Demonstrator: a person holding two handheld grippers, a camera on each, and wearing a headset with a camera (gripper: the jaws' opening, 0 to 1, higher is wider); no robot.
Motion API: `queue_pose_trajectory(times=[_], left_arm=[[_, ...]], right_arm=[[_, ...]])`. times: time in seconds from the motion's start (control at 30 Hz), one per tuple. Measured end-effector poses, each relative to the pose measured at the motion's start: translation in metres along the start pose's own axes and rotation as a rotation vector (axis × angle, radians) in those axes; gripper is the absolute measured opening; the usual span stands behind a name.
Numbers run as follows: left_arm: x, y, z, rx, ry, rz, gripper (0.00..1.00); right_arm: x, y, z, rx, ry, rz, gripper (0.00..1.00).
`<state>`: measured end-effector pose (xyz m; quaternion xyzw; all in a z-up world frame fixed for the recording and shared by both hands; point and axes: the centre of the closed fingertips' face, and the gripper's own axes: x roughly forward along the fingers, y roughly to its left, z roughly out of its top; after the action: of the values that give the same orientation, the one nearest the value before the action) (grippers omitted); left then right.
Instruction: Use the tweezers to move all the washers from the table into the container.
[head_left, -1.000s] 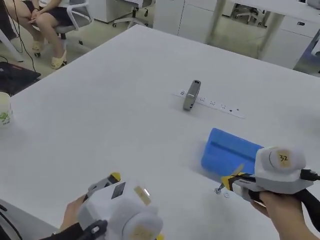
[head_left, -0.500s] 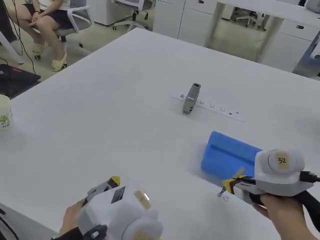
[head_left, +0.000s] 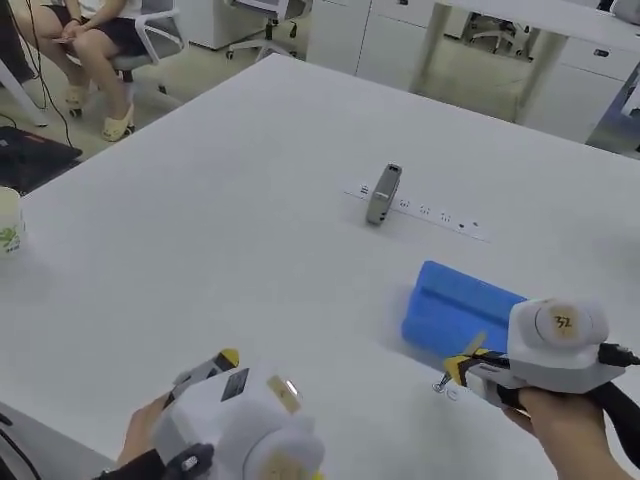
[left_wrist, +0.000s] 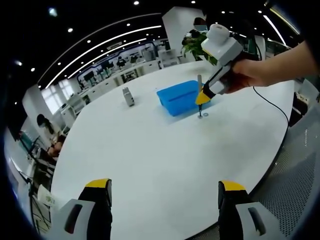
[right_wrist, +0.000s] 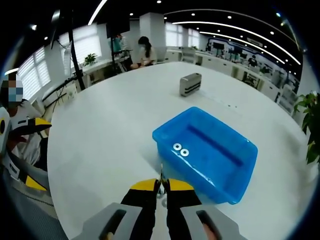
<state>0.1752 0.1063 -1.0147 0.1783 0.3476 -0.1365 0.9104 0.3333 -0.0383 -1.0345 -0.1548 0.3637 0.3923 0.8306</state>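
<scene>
at the far left of the worktop (head_left: 200, 220) a paper cup (head_left: 8, 225) stands well apart from the work, out of the way. the left gripper (left_wrist: 164, 184) hangs low over the near edge with its fingers (left_wrist: 97, 192) spread wide and holding nothing; i judge it is parked there because the job needs one tool only. toward the middle a grey block (head_left: 382, 192) stands upright at the end of a power strip (head_left: 430, 213), no part of the task. further right sits the blue container (right_wrist: 205, 150), open at the top, with two washers (right_wrist: 181, 149) lying flat on its floor. just beside its near wall, the right gripper (right_wrist: 161, 184) has its fingers pinched together on the tweezers (left_wrist: 200, 110), which point steeply down so the fine tips can meet a thin flat part. one washer (left_wrist: 206, 114) lies on the worktop right at the tips; whether they have caught it i cannot tell. it lies near the container, so the lift over the wall should be short, though a weak pinch could drop it
</scene>
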Motion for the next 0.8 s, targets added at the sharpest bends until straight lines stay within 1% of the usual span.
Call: queue_pose_trajectory(times=[0.17, 0.33, 0.63, 0.8], left_arm=[[0.000, 0.000, 0.000, 0.002, 0.000, 0.001, 0.90], [0.000, 0.001, 0.000, 0.002, 0.000, 0.002, 0.90], [-0.001, 0.001, 0.001, 0.001, -0.005, 0.005, 0.90], [-0.002, 0.001, 0.001, 0.003, -0.007, 0.004, 0.89]], right_arm=[[-0.001, 0.000, 0.000, 0.012, 0.008, 0.000, 0.02], [-0.004, -0.001, 0.002, 0.021, 0.004, 0.007, 0.02], [-0.012, -0.011, 0.013, -0.002, -0.012, -0.001, 0.02], [-0.019, -0.012, 0.023, -0.028, -0.026, -0.010, 0.02]])
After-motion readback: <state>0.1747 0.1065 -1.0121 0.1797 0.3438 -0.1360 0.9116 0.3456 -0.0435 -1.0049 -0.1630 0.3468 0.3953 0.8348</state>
